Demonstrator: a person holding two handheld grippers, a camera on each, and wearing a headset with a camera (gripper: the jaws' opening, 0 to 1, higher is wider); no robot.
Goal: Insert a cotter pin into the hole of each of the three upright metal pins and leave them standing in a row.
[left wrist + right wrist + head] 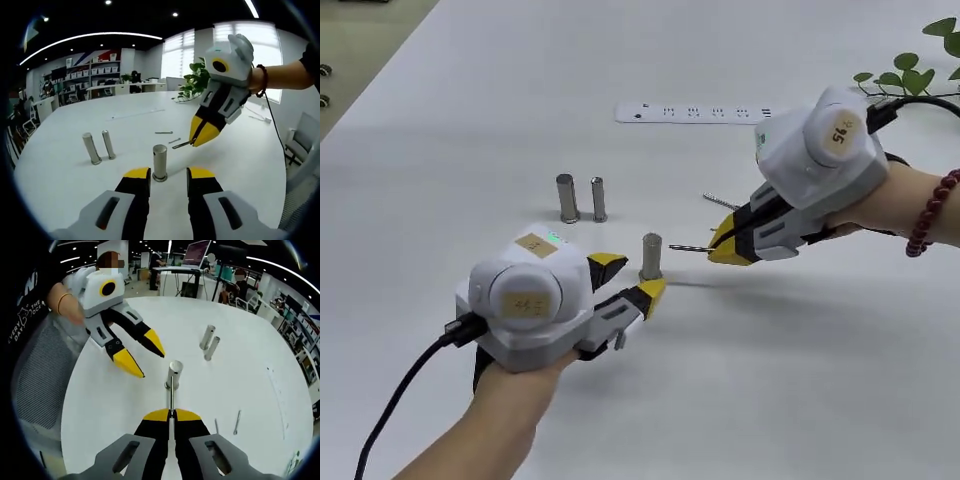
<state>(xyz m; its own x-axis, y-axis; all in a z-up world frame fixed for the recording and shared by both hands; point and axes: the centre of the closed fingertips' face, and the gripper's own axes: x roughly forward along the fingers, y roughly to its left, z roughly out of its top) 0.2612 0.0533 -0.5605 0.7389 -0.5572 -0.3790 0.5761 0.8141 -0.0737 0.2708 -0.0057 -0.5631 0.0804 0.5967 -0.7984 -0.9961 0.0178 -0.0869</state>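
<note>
On the back of the right gripper (pixel 720 250), at two o'clock in the head view, a round tan sticker (pixel 842 131) is seen with two handwritten digits, turned sideways. A 5 is made out beside a 6 or a 9; which of the two cannot be settled. On the left gripper (pixel 630 277), at seven o'clock, a second round sticker (pixel 525 303) and a strip of tan tape (pixel 534 244) are faintly marked, and neither can be read. The printing on the power strip (pixel 695 113) at twelve o'clock is too small to read. In the right gripper view, at nine o'clock, white print is carried on a dark garment (pixel 22 315): "EVERY DA", "THE" and "OCE", each cut short.
</note>
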